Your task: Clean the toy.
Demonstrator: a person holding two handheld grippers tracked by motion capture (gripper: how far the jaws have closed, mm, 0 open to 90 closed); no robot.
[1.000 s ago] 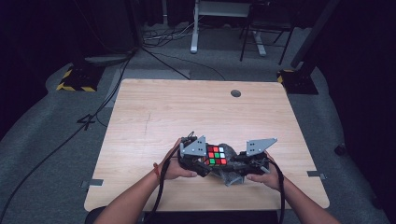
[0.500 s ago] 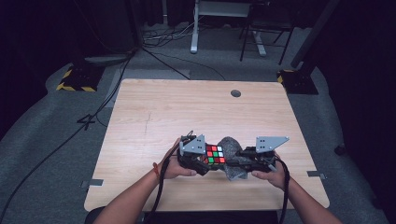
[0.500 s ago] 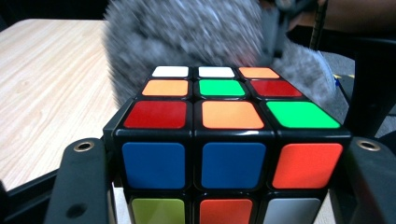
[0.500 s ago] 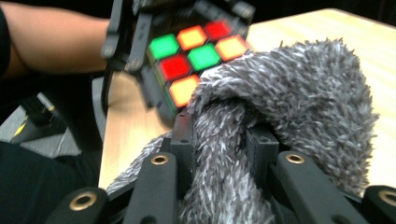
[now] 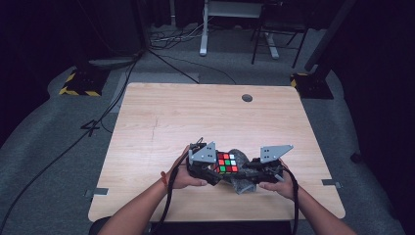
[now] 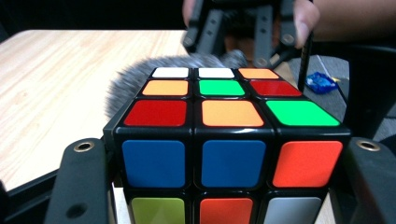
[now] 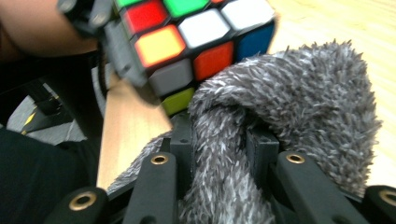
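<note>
A scrambled colour cube (image 5: 226, 163) is held just above the near part of the wooden table (image 5: 195, 117), with my left gripper (image 5: 221, 169) shut on its sides. In the left gripper view the cube (image 6: 224, 107) sits between the two black jaws of that gripper (image 6: 224, 179). My right gripper (image 5: 248, 172) is shut on a grey fuzzy cloth (image 5: 244, 185). In the right gripper view the cloth (image 7: 299, 93) bunches up out of that gripper (image 7: 224, 186) and presses against the cube (image 7: 187, 28) at its lower corner.
A round cable hole (image 5: 247, 98) lies near the table's far edge. Cables, a desk frame (image 5: 230, 29) and a yellow-black base (image 5: 78, 83) stand on the floor beyond. A small blue object (image 6: 321, 82) lies off the table's side.
The right gripper with the cloth has shifted slightly sideways beside the cube. The left gripper and the cube have kept still.
</note>
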